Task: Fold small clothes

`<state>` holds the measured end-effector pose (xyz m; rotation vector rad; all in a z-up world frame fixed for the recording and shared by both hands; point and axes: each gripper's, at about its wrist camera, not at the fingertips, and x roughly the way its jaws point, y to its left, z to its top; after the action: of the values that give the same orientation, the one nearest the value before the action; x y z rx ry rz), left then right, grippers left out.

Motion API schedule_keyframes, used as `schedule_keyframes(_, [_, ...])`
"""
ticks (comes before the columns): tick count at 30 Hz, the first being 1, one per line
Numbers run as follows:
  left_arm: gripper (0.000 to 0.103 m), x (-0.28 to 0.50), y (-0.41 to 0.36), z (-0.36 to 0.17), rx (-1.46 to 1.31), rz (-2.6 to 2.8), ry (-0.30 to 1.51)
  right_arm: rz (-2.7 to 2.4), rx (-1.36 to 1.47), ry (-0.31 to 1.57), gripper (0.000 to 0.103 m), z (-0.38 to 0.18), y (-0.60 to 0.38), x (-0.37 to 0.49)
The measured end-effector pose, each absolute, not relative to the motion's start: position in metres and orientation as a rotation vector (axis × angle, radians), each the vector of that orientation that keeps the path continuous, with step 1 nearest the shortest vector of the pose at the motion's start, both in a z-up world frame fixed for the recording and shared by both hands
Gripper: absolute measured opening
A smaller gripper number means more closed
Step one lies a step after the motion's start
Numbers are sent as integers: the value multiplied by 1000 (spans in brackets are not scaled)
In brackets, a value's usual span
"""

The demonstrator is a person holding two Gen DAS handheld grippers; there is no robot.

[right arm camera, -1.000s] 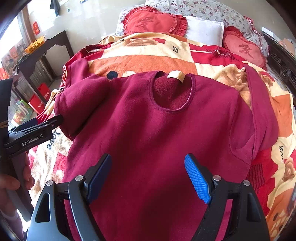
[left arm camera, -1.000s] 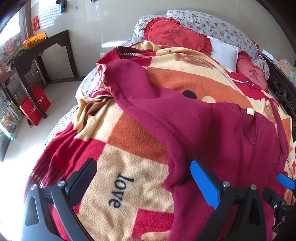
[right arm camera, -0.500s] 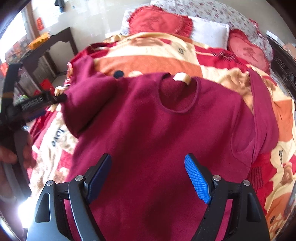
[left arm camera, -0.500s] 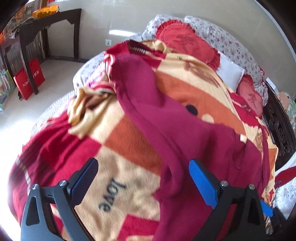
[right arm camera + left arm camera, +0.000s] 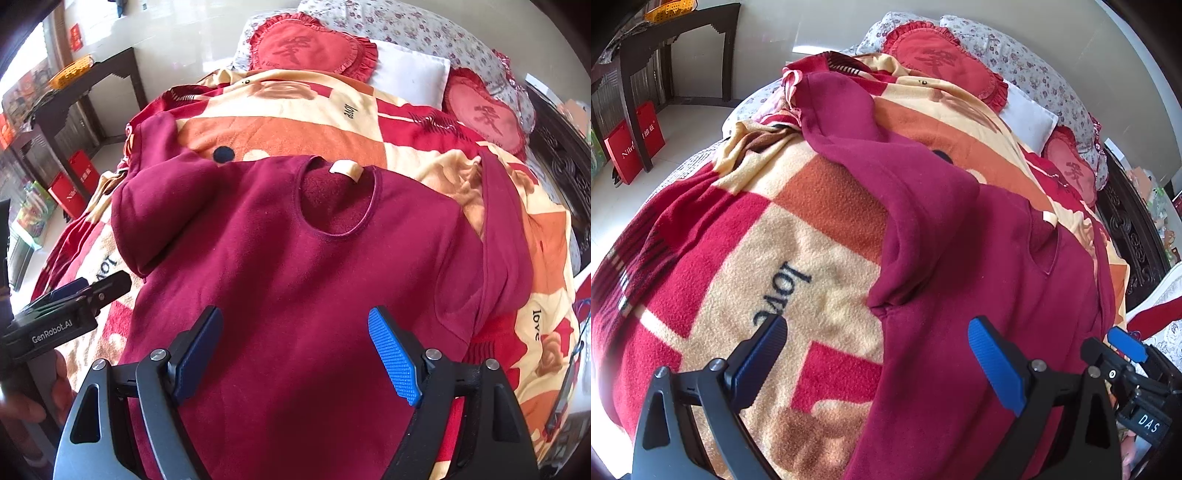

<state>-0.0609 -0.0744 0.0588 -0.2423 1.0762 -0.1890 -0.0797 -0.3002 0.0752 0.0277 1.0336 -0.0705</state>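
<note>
Right gripper (image 5: 295, 350) nearest the lens in the right wrist view, jaws spread wide, nothing between them, hovering above the lower body of a maroon sweatshirt (image 5: 314, 277). Left gripper (image 5: 877, 354) likewise released, jaws wide apart, straddling the sweatshirt's left side edge where cloth meets the blanket (image 5: 812, 258); no contact with the fabric can be made out. In the right wrist view the left gripper shows at the left edge as a black body, beside the sweatshirt's side edge, with part of the person's hand (image 5: 59, 384) under it. Sweatshirt lies spread, front up, on the fleece blanket covering the bed, hem toward the cameras, round neckline (image 5: 338, 199) away, a pale tag (image 5: 345, 169) at the back of the collar. Left sleeve (image 5: 155, 184) bunched and folded, running up toward the far-left edge of the bed; right sleeve (image 5: 506, 229) lies along the garment's right side, reaching up toward the pillows. Blanket checked in red, orange and cream, with "love" printed near the left gripper. Beyond the sweatshirt: two red heart-shaped cushions (image 5: 310, 48) with ruffled edges, a white pillow (image 5: 410, 74) between them, floral bedding behind. Far left, a dark wooden side table (image 5: 665, 33), a red paper bag (image 5: 633, 142) on the floor beside its leg.
</note>
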Motion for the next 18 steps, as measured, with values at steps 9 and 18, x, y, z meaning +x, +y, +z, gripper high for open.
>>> schedule_keyframes(9, [100, -61, -74, 59, -225, -175, 1070, -60, 22, 1036, 65, 74, -296, -81])
schedule_keyframes(18, [100, -60, -76, 59, -214, -173, 1072, -58, 42, 1047, 65, 70, -299, -82])
